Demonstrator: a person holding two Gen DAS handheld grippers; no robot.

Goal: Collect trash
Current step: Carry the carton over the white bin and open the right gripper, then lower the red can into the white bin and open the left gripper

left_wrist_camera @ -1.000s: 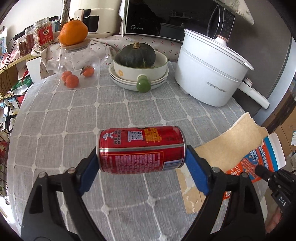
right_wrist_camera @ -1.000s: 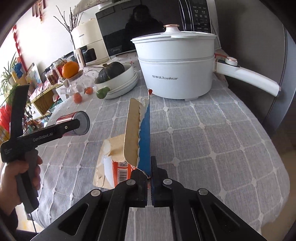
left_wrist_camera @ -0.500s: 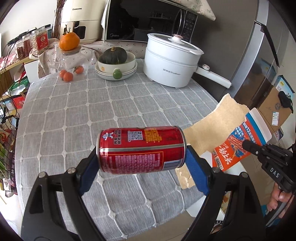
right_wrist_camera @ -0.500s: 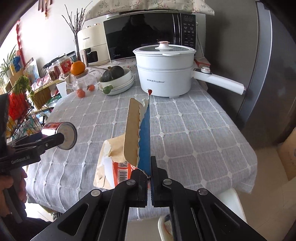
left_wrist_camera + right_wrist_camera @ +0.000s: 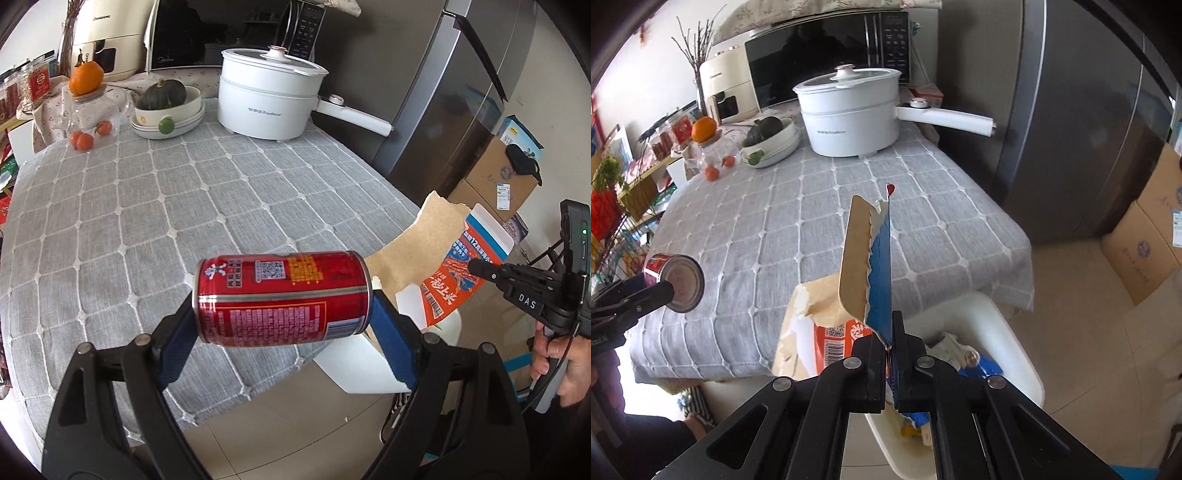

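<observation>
Now the left gripper [image 5: 282, 325] is clamping the red can [image 5: 281, 298] crosswise between its pads, and the right gripper [image 5: 889, 354], jaws pinched together, is gripping the torn carton [image 5: 866, 273] rising ahead of them, best released squarely above the white bin [image 5: 1008, 332] below.

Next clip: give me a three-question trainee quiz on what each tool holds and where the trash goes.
1. True or false: the left tool grips the red can by its two ends.
2. What does the right tool clamp? A) torn carton B) green fruit C) pot lid
3. Fill in: below the torn carton, the white ____ already holds wrappers.

Key: 1 true; 2 A; 3 bin.
</observation>
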